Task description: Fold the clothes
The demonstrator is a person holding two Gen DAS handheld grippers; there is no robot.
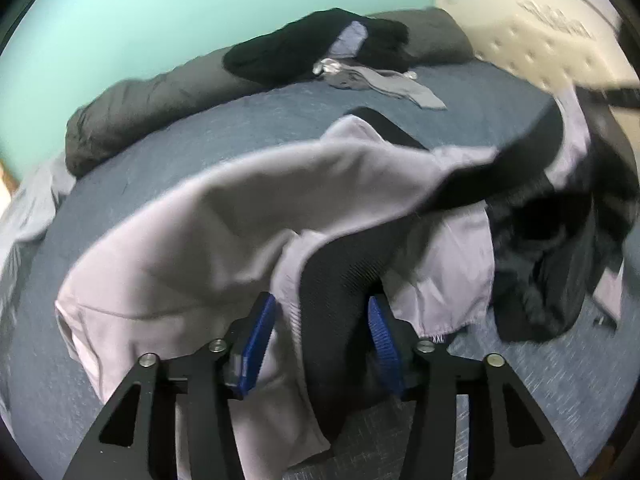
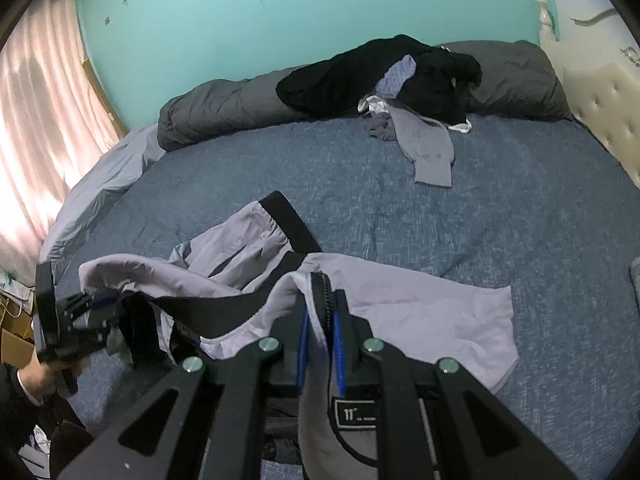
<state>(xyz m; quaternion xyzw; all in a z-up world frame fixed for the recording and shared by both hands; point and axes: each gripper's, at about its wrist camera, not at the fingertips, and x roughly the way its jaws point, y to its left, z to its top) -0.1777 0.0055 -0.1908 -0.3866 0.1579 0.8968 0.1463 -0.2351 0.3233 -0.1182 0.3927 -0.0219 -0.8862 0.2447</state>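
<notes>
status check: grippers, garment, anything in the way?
Right gripper shut on lilac boxer shorts with black waistband. Left gripper open around waistband. Dark clothes pile far back, clear.

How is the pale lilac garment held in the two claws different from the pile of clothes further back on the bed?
The lilac garment is pale with a black waistband; the far pile is mostly black.
The garment is pinched by the right gripper, with its waistband between the left gripper pads; nothing touches the pile.
The garment lies near the front edge; the pile rests against the grey duvet roll.
Both are unfolded, on the blue bedspread.
</notes>
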